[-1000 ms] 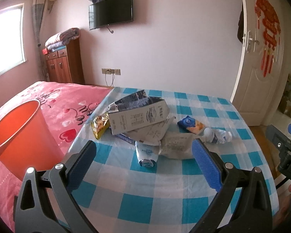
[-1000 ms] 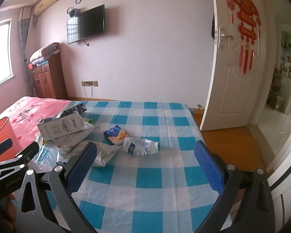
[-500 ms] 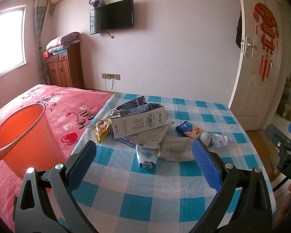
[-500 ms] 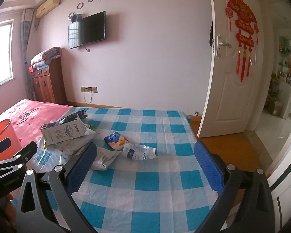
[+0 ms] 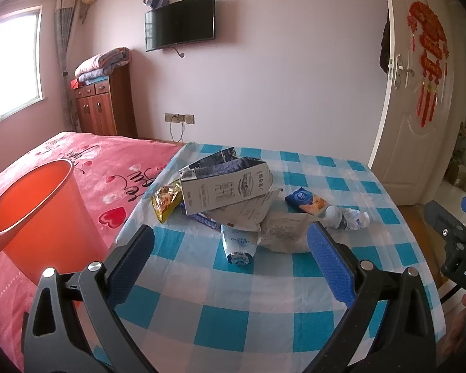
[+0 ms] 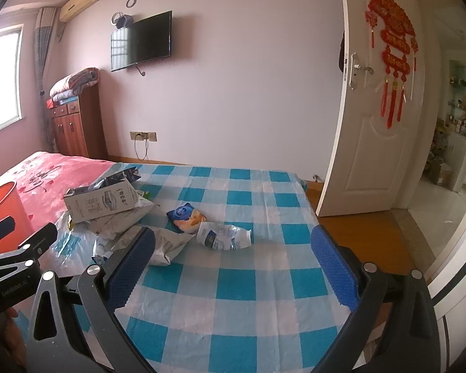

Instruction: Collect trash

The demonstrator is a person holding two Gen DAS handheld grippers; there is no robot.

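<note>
A heap of trash lies on the blue-and-white checked cloth point(image 5: 264, 304): a grey milk carton point(image 5: 225, 188), a yellow snack bag point(image 5: 166, 200), crumpled paper point(image 5: 282, 233), a small blue-white pack point(image 5: 237, 242), a blue snack packet point(image 5: 306, 200) and a crushed plastic bottle point(image 5: 346, 219). An orange bin point(image 5: 38, 214) stands on the pink bedspread at the left. My left gripper point(image 5: 230, 261) hovers open, short of the heap, holding nothing. My right gripper point(image 6: 230, 262) is open too, near the crushed bottle point(image 6: 223, 236), the blue packet point(image 6: 186, 214) and the carton point(image 6: 101, 202).
A pink bedspread point(image 5: 87, 168) lies left of the checked cloth. A white door point(image 6: 379, 118) stands ajar at the right over a wooden floor point(image 6: 357, 236). Against the far wall are a wooden cabinet point(image 5: 104, 105) and a television point(image 5: 180, 21).
Both views have drawn back and tilted up a little, so the trash heap sits lower and smaller in the frames. Both grippers stay open; nothing on the cloth has moved.
</note>
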